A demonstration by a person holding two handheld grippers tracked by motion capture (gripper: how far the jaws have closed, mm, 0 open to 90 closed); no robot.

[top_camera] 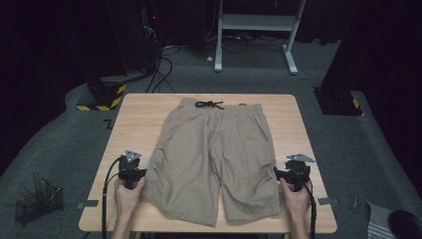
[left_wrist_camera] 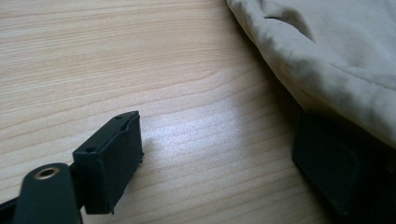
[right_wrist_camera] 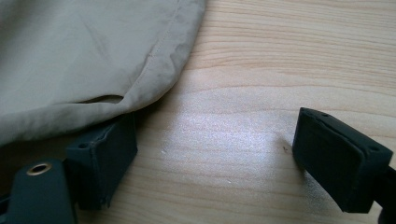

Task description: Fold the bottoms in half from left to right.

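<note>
One pair of beige cotton shorts (top_camera: 215,157) lies flat on the one light wooden worktop (top_camera: 139,119), waistband at the far edge with its one black drawstring bow (top_camera: 209,104), the two legs pointing toward the person.

Left of the shorts, one black hand-held left gripper (top_camera: 132,172) rests on the worktop just beside the outer hem of the left leg. In the left gripper view its fingers (left_wrist_camera: 109,163) stand wide apart and released; one sits on bare wood, the other lies under the fabric's edge (left_wrist_camera: 327,60), nothing pinched between them.

Right of the shorts, one black hand-held right gripper (top_camera: 294,174) sits just beside the right leg's outer hem. In the right gripper view its fingers (right_wrist_camera: 341,158) are likewise spread and released, one tucked beneath the cloth (right_wrist_camera: 84,56), the other on bare wood.

Far left of the shorts, one black wire basket (top_camera: 37,199) stands on the floor.
</note>
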